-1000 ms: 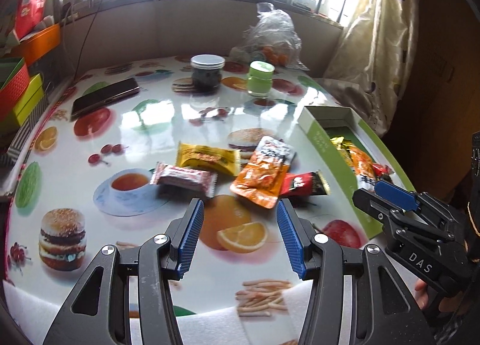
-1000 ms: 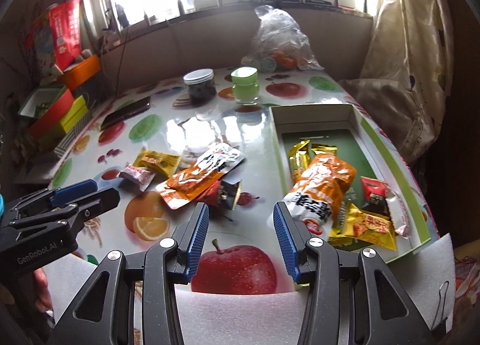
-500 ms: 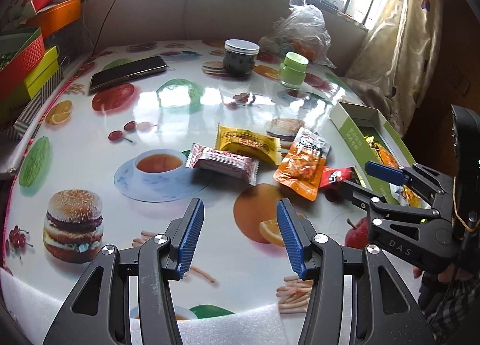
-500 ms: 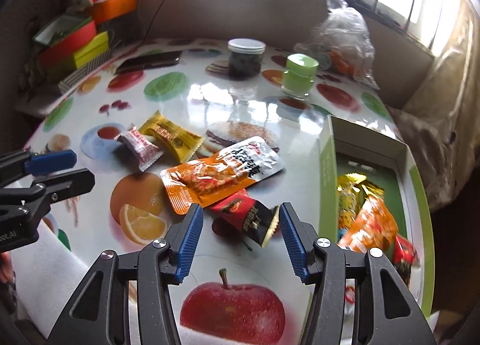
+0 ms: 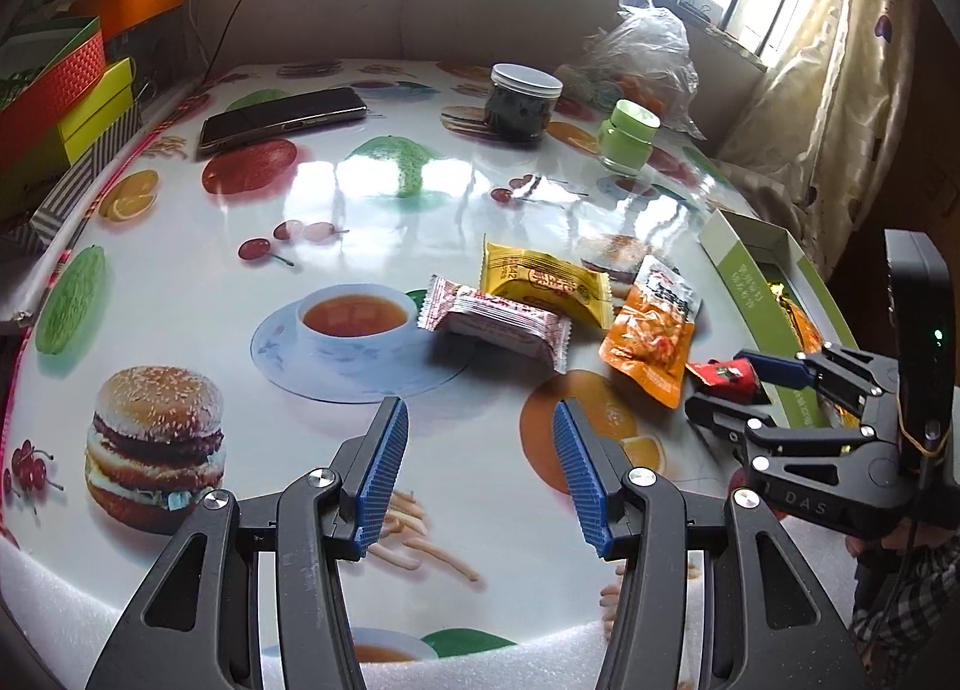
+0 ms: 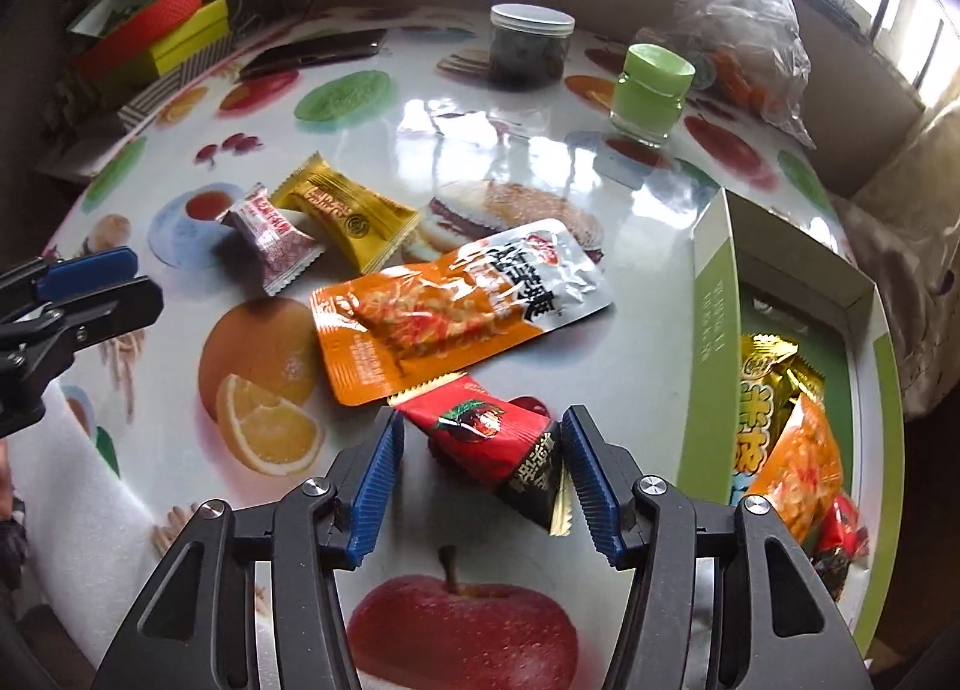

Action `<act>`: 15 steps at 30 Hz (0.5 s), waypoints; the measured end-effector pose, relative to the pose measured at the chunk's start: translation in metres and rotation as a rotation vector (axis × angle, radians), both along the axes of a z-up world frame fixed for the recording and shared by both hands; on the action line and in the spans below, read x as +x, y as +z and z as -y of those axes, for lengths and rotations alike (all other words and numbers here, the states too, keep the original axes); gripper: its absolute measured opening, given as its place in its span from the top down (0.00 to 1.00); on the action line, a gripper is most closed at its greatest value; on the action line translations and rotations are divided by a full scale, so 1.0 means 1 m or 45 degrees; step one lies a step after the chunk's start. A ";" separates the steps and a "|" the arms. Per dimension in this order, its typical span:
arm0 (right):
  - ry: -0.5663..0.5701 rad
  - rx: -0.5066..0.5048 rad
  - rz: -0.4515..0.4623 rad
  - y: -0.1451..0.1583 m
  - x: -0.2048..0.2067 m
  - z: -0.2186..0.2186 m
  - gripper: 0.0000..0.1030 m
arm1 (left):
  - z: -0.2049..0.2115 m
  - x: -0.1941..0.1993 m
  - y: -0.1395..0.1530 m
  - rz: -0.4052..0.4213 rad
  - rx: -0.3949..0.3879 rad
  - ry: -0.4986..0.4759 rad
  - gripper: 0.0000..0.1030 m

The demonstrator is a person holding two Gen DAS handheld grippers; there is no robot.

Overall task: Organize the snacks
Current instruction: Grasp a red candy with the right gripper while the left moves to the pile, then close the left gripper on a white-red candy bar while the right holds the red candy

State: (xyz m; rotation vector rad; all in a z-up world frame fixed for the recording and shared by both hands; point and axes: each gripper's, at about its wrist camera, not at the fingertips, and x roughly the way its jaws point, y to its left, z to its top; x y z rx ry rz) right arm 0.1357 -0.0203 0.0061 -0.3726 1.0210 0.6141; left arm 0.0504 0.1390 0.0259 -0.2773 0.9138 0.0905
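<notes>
Between the blue pads of my right gripper (image 6: 481, 417) a red-and-black snack packet (image 6: 498, 450) lies on the table. The jaws stand apart around it and the pads do not press it. Just beyond it lie an orange pouch (image 6: 444, 312), a yellow packet (image 6: 348, 210) and a pink-white packet (image 6: 273, 234). To the right a green box (image 6: 714, 342) holds several snacks. My left gripper (image 5: 480, 468) hovers open over the table's near part, nothing between its fingers, short of the pink-white packet (image 5: 498, 318). My right gripper (image 5: 723, 384) shows at the left wrist view's right edge.
At the back stand a dark jar with a white lid (image 5: 522, 102), a small green jar (image 5: 627, 138) and a plastic bag (image 5: 642, 54). A phone (image 5: 282, 117) lies at the far left. Stacked boxes (image 5: 54, 84) line the left edge. A checked sleeve (image 5: 900, 588) is at lower right.
My right gripper swung left from over the green box and came down around the red-and-black packet, its jaws wider. My left gripper slid left and lower toward the table.
</notes>
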 end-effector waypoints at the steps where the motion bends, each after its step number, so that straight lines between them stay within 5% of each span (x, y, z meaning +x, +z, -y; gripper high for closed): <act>1: 0.001 -0.004 -0.008 -0.001 -0.002 -0.001 0.51 | -0.001 0.000 -0.001 -0.002 -0.001 0.003 0.50; 8: -0.010 0.056 -0.020 -0.001 -0.011 -0.003 0.74 | -0.006 0.003 -0.005 -0.018 -0.008 0.018 0.50; 15: -0.018 0.116 -0.019 -0.001 -0.023 -0.005 0.78 | -0.009 0.006 -0.006 -0.023 -0.034 0.030 0.50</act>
